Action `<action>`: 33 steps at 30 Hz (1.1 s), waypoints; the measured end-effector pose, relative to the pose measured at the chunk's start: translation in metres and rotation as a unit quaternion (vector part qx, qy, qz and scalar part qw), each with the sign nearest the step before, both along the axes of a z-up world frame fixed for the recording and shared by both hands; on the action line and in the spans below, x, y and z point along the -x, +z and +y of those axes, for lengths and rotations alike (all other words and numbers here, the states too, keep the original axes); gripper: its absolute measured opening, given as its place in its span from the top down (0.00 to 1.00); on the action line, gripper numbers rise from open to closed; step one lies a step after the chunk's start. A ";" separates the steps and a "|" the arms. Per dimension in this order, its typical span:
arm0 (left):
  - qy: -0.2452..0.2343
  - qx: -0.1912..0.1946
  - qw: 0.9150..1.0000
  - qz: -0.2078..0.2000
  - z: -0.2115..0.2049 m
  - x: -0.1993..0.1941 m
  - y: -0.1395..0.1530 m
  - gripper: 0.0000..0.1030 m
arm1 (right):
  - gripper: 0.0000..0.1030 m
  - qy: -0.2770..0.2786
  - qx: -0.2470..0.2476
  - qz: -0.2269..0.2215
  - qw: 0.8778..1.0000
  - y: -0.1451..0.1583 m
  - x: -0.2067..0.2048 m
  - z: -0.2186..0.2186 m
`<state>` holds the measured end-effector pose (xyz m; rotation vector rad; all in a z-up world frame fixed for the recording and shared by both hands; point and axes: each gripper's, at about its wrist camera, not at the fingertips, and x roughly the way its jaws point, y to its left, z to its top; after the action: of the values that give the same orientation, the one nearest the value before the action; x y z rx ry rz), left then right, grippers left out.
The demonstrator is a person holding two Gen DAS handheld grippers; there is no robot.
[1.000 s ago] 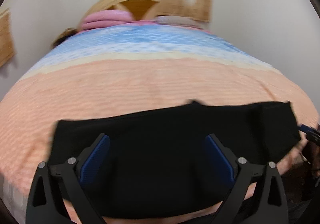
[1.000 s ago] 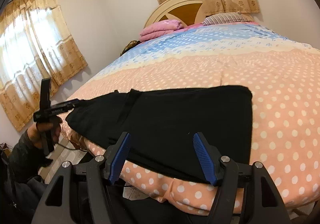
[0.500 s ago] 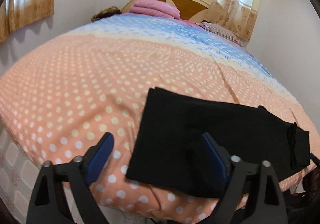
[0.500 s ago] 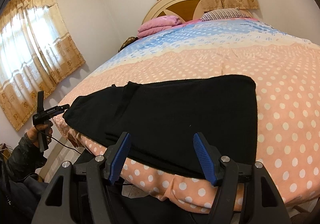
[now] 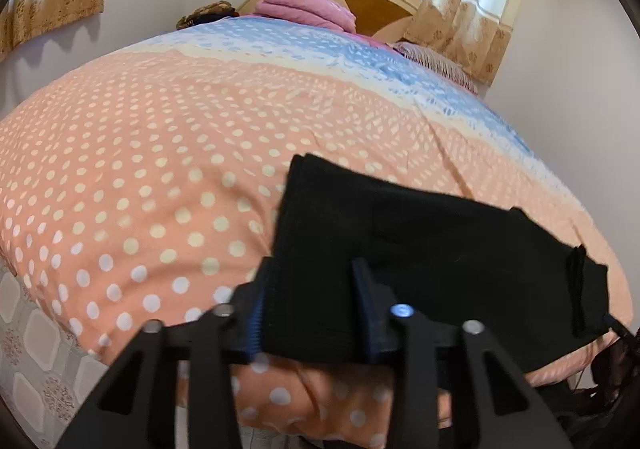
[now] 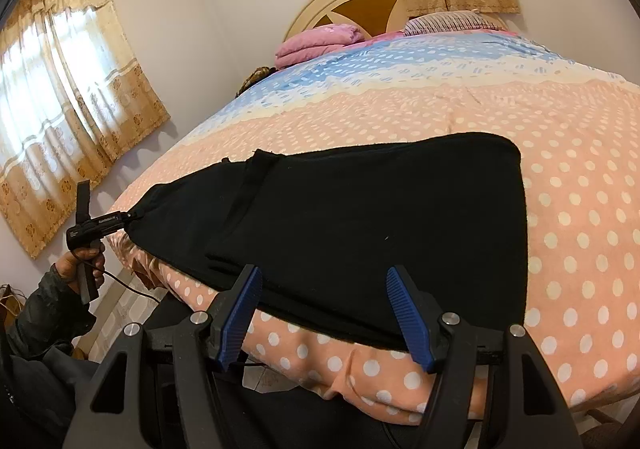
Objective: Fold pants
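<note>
Half a second on, the left claw has moved in from beside the black pants and narrowed its spread, its blue fingers now clenched on the near corner of the cloth at one end of the garment. Across a wide bed covered in a peach spread with white dots that gives way to a blue band near the headboard, the pants lie lengthwise along the near edge, already doubled into a long flat strip. In the right wrist view, the pants' far end reaches toward the corner of the bed, where the person's left hand grips the handle of the left claw's tool. A thin fold line crosses the strip about a third of the way along it. Just short of the pants' near edge, the right claw sits released, its two blue fingers spread wide and touching no cloth. Patterned curtains hang at the window on the side wall. A folded pink blanket rests at the head of the bed, with a striped pillow beside it.
</note>
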<state>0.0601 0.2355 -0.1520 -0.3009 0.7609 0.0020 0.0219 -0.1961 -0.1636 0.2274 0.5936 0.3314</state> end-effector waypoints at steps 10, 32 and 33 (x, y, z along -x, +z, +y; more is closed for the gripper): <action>-0.031 0.081 0.995 -0.041 -0.007 0.007 0.024 0.82 | 0.35 -0.005 -0.001 0.001 1.000 -0.001 -0.001 -0.002; -0.086 0.095 0.984 -0.122 -0.039 0.014 0.070 0.85 | 0.35 -0.018 -0.009 -0.003 1.000 -0.004 -0.001 -0.007; -0.093 0.097 0.983 -0.126 -0.044 0.015 0.075 0.85 | 0.35 -0.018 -0.010 -0.003 1.000 -0.003 -0.001 -0.008</action>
<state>0.0454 0.1910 -0.0767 -0.4048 0.5343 -0.2836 0.0225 -0.2039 -0.1667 0.2552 0.5790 0.3025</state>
